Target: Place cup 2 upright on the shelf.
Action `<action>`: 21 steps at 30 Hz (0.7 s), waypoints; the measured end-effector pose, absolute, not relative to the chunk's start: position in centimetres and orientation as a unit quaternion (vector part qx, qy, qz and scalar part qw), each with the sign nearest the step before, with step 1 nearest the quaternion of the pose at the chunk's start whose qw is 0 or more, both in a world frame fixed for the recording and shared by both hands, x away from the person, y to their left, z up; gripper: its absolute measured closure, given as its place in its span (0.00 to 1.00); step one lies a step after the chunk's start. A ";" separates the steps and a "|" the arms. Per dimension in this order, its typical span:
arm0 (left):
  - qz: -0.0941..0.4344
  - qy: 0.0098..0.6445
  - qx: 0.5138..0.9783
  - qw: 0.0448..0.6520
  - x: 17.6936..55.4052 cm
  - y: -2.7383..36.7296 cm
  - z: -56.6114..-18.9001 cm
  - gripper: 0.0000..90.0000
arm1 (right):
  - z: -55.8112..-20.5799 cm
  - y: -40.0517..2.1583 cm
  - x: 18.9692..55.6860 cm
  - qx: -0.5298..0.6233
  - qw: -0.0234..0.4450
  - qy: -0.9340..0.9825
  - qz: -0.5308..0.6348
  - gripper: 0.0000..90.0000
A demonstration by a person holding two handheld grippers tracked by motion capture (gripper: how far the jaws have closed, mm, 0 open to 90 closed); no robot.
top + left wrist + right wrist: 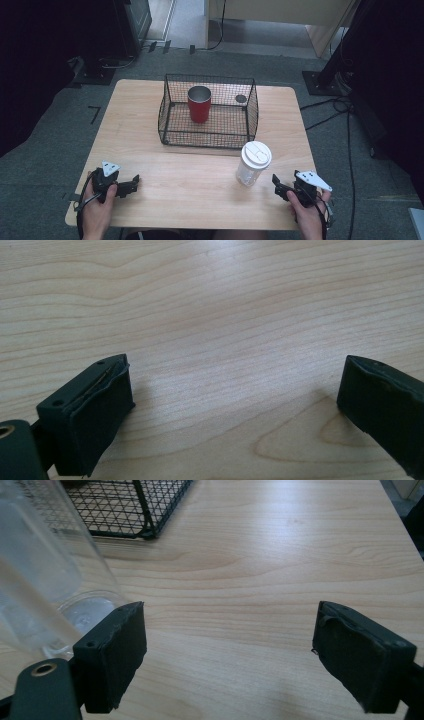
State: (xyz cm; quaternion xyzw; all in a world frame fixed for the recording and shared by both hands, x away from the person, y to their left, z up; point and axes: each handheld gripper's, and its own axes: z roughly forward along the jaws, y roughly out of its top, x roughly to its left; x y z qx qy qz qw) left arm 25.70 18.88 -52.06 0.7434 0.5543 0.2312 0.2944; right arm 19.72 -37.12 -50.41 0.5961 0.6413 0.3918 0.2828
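A clear plastic cup with a white lid [253, 163] stands upright on the wooden table [190, 195], just in front of a black wire basket [210, 137]. A red cup [199, 103] stands upright inside the basket. My right gripper [278, 186] rests near the table's front right corner, a short way right of the clear cup. In the right gripper view the gripper [230, 650] is open over bare wood, with the clear cup [45, 580] outside its left jaw. My left gripper [134, 182] lies at the front left; its own view shows the gripper [235, 400] open.
A small dark round object [241, 98] lies in the basket's back right corner. The basket's corner [125, 505] shows at the top left of the right gripper view. Grey carpet, cables [345, 107] and dark stands surround the table.
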 end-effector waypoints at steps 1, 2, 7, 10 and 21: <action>0.232 0.556 0.742 0.295 25.7 18.7 -52.1 0.02 | -50.1 -36.7 19.3 0.597 0.282 0.636 0.400 0.16; 0.232 0.556 0.742 0.295 25.7 18.7 -52.1 0.02 | -50.1 -36.7 19.3 0.597 0.282 0.636 0.400 0.16; 0.229 0.554 0.745 0.293 25.9 18.6 -52.1 0.00 | -49.0 -35.4 18.4 0.575 0.275 0.647 0.419 0.16; 0.229 0.554 0.745 0.293 25.9 18.6 -52.1 0.00 | -48.5 -34.1 17.9 0.550 0.281 0.654 0.436 0.16; 0.229 0.554 0.745 0.293 25.9 18.6 -52.1 0.00 | -45.8 -30.7 17.9 0.521 0.285 0.662 0.457 0.07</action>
